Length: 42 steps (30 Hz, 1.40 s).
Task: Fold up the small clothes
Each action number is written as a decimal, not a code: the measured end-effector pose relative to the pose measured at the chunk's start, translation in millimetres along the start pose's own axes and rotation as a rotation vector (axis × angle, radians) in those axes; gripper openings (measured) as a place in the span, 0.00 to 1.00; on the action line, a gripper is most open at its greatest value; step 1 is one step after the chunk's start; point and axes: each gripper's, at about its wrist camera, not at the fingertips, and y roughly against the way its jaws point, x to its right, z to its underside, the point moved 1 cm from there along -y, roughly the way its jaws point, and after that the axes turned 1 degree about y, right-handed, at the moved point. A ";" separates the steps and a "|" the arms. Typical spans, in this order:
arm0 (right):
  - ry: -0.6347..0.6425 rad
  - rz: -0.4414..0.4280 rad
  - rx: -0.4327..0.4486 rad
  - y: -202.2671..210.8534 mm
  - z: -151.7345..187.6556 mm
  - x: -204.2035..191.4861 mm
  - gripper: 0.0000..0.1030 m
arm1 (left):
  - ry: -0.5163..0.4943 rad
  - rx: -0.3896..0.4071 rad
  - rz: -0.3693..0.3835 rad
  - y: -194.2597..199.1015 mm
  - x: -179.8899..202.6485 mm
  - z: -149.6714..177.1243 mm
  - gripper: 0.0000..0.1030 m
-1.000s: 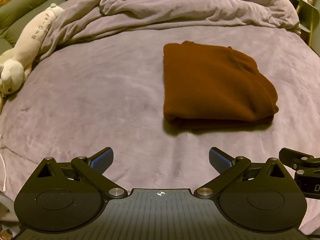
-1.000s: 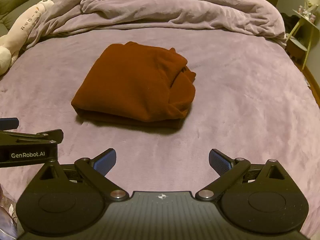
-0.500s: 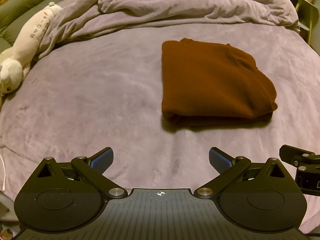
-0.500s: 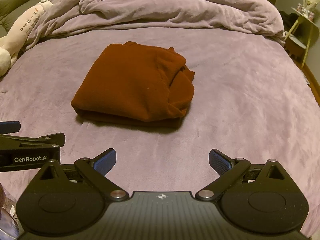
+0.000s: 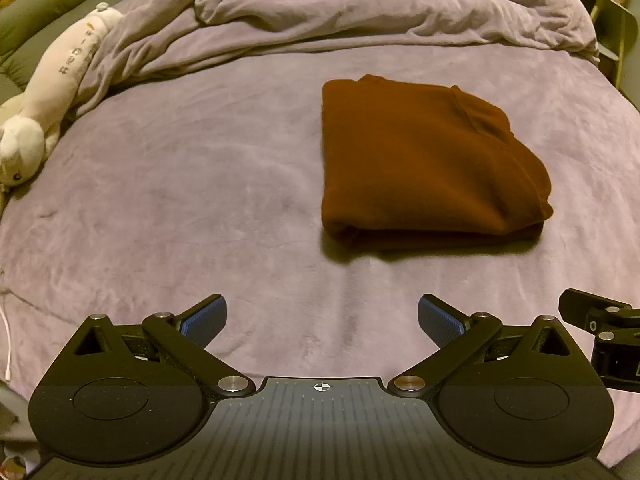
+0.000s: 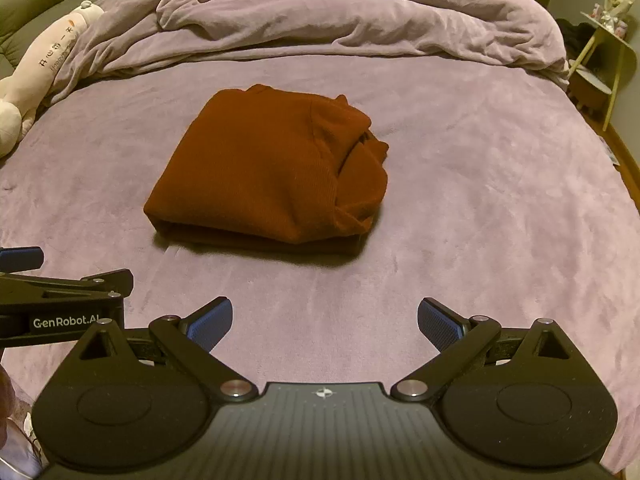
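Observation:
A rust-brown garment lies folded into a thick rectangle on the purple bed; in the right wrist view the same garment shows its bunched edge on the right. My left gripper stands open near the bed's front edge, short of the garment, nothing between its blue pads. My right gripper is open too, also short of the garment and holding nothing. Each gripper's body shows at the side of the other's view.
A rumpled purple duvet is heaped across the far end of the bed. A long white plush toy lies along the left edge. A small pale side table stands off the right side. A white cable hangs at the left.
Both grippers have drawn back slightly from the folded garment, staying open. The garment has not moved.

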 end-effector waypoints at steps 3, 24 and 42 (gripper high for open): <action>-0.003 -0.001 -0.001 0.2 -0.8 0.0 0.96 | 0.000 -0.003 -0.003 0.6 1.2 0.2 1.00; -0.009 -0.003 -0.002 0.8 -2.3 3.2 0.96 | -0.010 -0.011 0.001 -0.7 3.9 -1.7 1.00; -0.011 -0.006 -0.004 -0.1 -2.7 3.7 0.96 | -0.009 -0.016 0.005 -2.5 3.2 -0.8 1.00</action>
